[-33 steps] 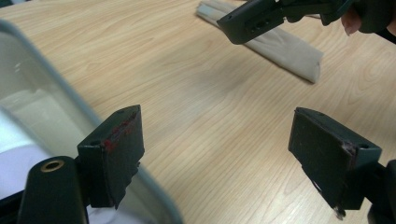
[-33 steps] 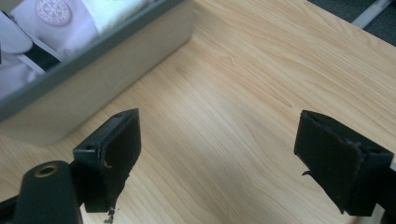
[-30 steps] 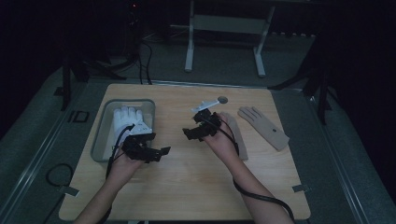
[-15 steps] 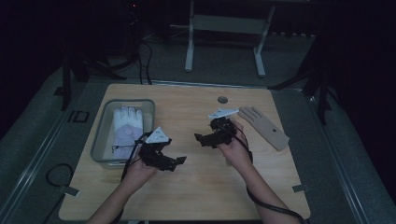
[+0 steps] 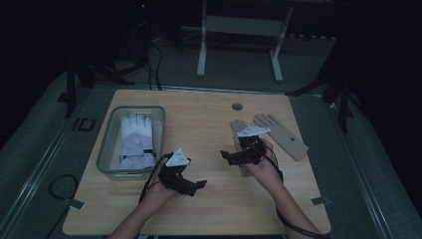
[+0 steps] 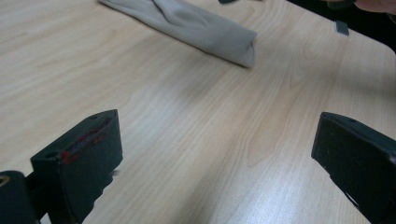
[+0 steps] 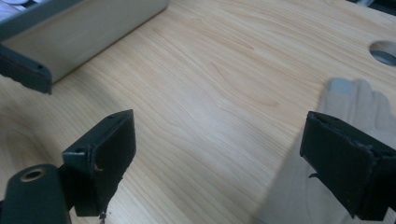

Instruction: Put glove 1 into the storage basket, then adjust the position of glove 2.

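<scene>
Two grippers, left gripper [image 5: 198, 185] and right gripper [image 5: 227, 156], are hovering wide-jawed and empty, having just been opening, over beige gloves [image 5: 281, 134] lying beside a tray [image 5: 107, 154] holding what looks like a white glove [image 5: 136, 139], no lettering legible.

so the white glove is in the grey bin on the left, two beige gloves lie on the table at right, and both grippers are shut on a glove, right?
Not quite: both grippers are open and hold nothing. Each gripper view shows wide-apart jaws over bare wood; the high view shows the left gripper and right gripper empty. The white glove is in the grey bin, and the beige gloves lie at right.
</scene>
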Demonstrator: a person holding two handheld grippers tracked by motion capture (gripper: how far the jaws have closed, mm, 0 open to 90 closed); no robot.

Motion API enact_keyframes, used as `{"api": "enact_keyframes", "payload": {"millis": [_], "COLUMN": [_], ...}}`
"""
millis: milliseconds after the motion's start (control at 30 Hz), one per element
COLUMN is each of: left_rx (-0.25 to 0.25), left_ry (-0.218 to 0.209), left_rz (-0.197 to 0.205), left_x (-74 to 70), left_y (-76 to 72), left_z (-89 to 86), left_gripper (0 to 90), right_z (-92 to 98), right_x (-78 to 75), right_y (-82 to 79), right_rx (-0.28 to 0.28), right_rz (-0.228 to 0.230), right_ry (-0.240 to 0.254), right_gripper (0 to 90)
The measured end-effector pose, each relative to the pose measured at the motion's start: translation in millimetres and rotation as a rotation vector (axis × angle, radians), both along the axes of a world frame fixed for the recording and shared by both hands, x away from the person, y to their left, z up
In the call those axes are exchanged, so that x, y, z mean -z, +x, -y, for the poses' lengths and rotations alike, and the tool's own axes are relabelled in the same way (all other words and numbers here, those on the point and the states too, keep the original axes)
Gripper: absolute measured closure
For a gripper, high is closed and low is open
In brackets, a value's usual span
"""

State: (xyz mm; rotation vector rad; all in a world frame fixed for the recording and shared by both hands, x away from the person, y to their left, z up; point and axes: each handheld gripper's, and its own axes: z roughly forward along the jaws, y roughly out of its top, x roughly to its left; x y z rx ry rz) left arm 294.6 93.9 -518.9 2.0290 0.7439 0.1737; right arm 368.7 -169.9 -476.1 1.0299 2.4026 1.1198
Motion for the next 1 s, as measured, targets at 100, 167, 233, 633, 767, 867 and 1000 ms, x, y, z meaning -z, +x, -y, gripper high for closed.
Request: {"api": "enact_keyframes", "payload": {"millis": [100, 167, 233, 633, 767, 867, 1000], "left_rx": [0.003, 0.004, 0.009, 0.012, 0.011, 0.005, 0.005], "left_ry": [0.004, 0.004, 0.004, 0.017, 0.012, 0.0, -0.006], "left_rz": [-0.001, 0.0, 0.009, 0.021, 0.038, 0.044, 0.036], "left_x": [7.7, 12.5, 16.7, 36.8, 35.8, 36.1, 36.8], "left_y": [-2.2, -3.5, -4.4, -5.4, -8.7, -10.4, -11.6], "left_z": [3.2, 4.3, 4.3, -0.1, -0.5, -0.5, -0.9], "left_gripper": [2.0, 1.9, 1.9, 1.9, 1.9, 2.0, 2.0], "right_z": [7.4, 11.8, 16.4, 47.7, 53.2, 58.9, 63.8], "right_x": [6.8, 12.8, 18.6, 29.9, 32.0, 29.1, 23.7], "right_y": [-0.7, -1.2, -2.3, -13.4, -15.0, -12.3, -2.5], "right_rx": [0.004, -0.002, -0.004, 0.111, 0.087, 0.097, 0.095], "right_rz": [0.025, 0.045, 0.06, 0.043, 0.08, 0.101, 0.111], "right_ry": [-0.026, -0.051, -0.061, 0.003, -0.015, -0.022, -0.03], "right_gripper": [10.6, 10.6, 10.6, 10.3, 17.3, 26.9, 35.5]}}
